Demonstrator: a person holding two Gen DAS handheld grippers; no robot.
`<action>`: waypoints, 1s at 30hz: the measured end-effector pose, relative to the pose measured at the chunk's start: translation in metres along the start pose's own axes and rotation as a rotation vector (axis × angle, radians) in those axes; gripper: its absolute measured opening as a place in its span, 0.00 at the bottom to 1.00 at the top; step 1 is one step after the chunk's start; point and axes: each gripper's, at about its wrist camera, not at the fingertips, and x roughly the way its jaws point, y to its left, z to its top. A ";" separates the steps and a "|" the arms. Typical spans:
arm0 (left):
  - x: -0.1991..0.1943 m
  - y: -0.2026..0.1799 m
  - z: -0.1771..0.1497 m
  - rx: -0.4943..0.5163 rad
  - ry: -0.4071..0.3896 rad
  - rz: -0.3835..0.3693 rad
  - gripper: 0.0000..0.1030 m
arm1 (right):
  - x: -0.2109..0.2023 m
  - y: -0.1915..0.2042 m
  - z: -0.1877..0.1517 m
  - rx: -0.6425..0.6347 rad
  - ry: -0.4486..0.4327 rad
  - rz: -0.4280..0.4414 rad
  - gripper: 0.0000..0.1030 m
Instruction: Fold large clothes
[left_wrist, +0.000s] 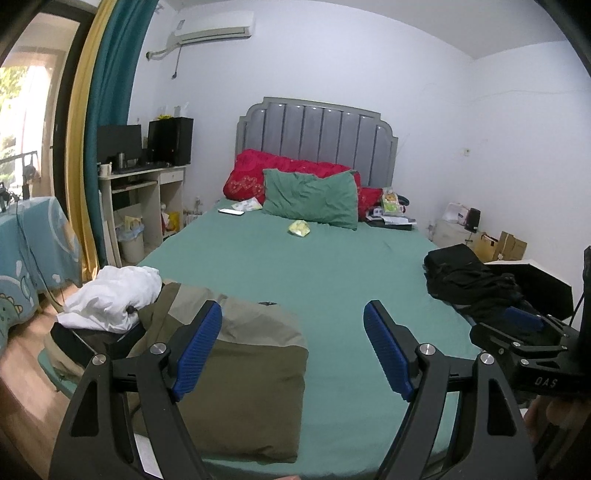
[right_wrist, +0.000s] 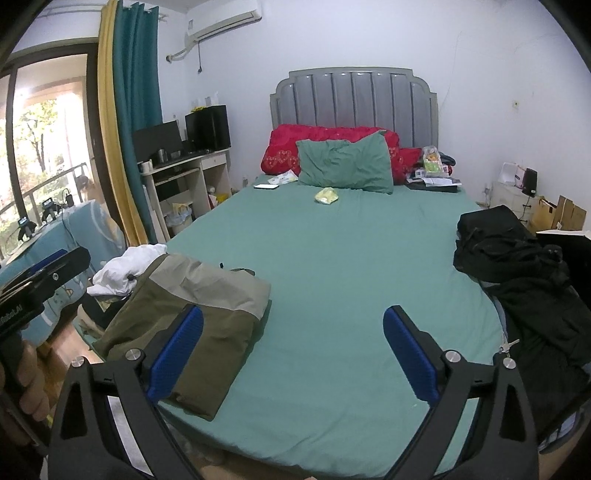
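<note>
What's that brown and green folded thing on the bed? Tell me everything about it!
It is a folded jacket, or some big garment, in two colours: dark olive lower down and a lighter grey-tan band across the top. The cloth looks thin, smooth and a bit crinkly. It lies flat as a neat rectangle at the near left corner of the green bed sheet. A small dark cord or toggle pokes out at its far edge. A crumpled white cloth touches its left side. Neither gripper is touching it.

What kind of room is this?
A bedroom, it seems: a bed with a padded headboard and pillows, and clothes lying on it.
</note>
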 end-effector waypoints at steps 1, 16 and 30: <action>0.001 0.000 0.000 -0.001 0.003 -0.002 0.80 | 0.000 -0.001 0.000 -0.002 0.003 0.001 0.94; 0.005 0.001 0.000 0.001 0.005 -0.004 0.80 | 0.002 0.001 0.000 0.001 0.004 -0.002 0.94; 0.005 0.002 0.000 0.000 0.003 -0.005 0.80 | 0.002 0.003 0.000 0.002 0.002 -0.006 0.94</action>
